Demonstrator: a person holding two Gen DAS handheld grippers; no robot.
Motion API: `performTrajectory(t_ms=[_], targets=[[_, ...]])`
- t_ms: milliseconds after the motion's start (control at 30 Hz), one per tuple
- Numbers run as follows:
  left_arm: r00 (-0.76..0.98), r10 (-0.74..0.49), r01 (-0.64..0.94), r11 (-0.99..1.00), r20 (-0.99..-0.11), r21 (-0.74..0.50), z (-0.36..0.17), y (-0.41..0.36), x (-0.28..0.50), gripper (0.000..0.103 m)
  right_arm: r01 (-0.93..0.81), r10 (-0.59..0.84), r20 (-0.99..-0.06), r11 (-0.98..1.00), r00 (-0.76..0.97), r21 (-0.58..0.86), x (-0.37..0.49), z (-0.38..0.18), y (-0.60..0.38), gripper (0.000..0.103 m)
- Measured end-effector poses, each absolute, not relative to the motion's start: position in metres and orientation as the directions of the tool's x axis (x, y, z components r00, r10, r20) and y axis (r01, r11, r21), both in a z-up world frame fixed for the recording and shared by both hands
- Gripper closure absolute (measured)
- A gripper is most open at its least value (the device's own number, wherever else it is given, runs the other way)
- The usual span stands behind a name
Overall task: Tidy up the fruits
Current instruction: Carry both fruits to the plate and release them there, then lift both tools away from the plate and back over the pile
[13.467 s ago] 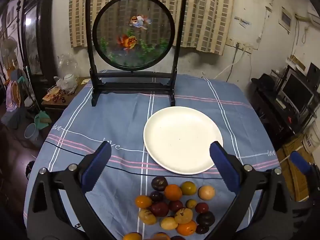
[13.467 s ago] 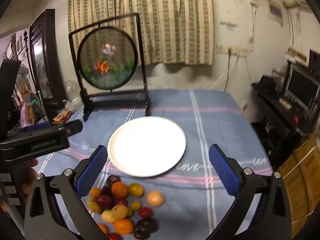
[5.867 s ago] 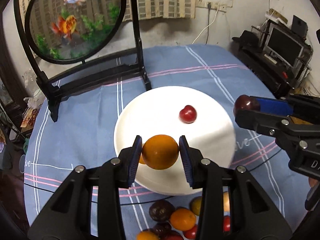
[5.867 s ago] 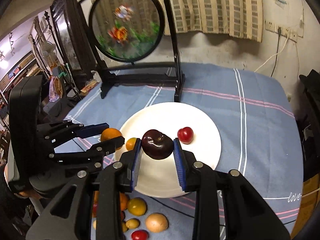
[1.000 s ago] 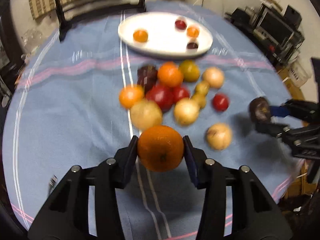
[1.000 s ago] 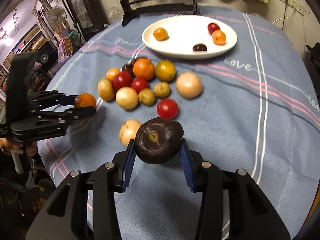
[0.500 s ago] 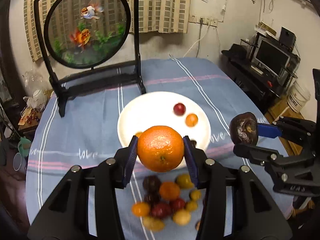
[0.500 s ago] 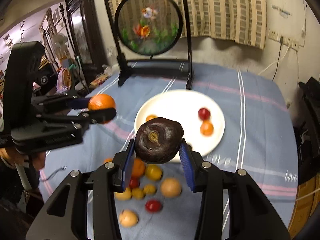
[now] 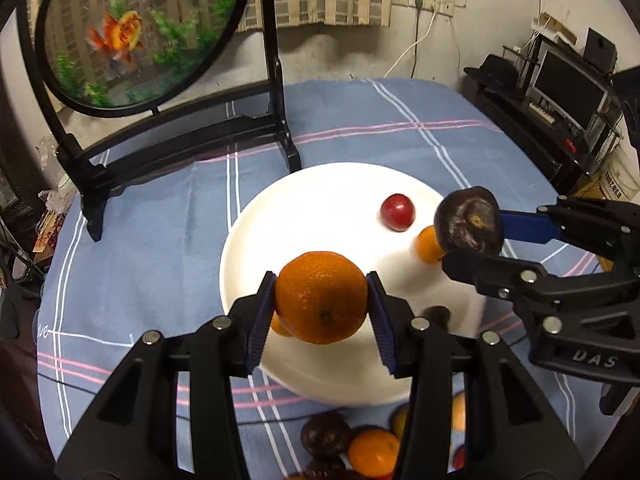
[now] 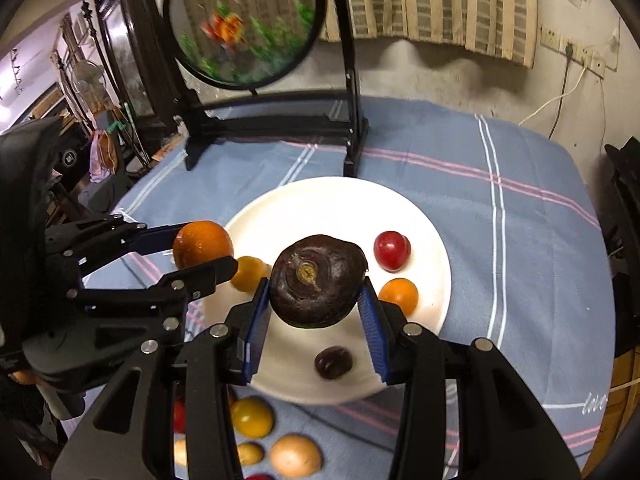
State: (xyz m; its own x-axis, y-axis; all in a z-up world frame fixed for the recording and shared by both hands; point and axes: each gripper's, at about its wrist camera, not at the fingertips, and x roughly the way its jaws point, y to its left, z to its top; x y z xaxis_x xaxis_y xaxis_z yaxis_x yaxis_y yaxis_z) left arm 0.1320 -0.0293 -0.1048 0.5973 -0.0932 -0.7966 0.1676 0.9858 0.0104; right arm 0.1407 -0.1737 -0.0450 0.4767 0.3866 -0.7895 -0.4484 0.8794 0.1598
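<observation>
Left gripper [image 9: 322, 312] is pinching a large orange [image 9: 321, 297] over the white plate [image 9: 304, 208] at its 8 o'clock; right gripper [image 10: 316, 314] is clamping a dark fruit [image 10: 318, 280] at 4 o'clock, both apparently poised for release.

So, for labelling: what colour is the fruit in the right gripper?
Dark purple-brown fruit, clearest in the right wrist view.

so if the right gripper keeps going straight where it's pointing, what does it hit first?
Probably the white plate: the right gripper, shut on a dark fruit, points down at it. A small dark fruit lies near that line; depth unclear.
</observation>
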Motion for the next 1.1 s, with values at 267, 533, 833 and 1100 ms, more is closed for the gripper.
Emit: performTrajectory(t_ms=[267,533,833,1100], targets=[[0.577,-0.067,0.172,0.984,-0.814,0.041,-0.128,-0.031,0.153,0.056,-0.465,0.356,-0.835,0.874,0.419,0.139,0.177,-0.074,-0.163,0.058],[0.605,-0.045,0.133,0.990,-0.795,0.046,-0.120,-0.023,0.153,0.037,-0.455,0.329,-0.824,0.885,0.462,0.098,0.186,-0.064,-0.171,0.039],[0.638,-0.041,0.147,0.987,-0.769,0.069,-0.093,-0.028,0.127,0.032,-0.452,0.350,-0.802,0.885,0.484,0.113,0.145,-0.037,-0.191,0.038],[0.666,-0.029,0.120,0.990,-0.745,0.068,-0.073,-0.005,0.066,0.024,-0.454,0.352,-0.807,0.883,0.474,0.119,0.058,-0.035,-0.203,0.037]])
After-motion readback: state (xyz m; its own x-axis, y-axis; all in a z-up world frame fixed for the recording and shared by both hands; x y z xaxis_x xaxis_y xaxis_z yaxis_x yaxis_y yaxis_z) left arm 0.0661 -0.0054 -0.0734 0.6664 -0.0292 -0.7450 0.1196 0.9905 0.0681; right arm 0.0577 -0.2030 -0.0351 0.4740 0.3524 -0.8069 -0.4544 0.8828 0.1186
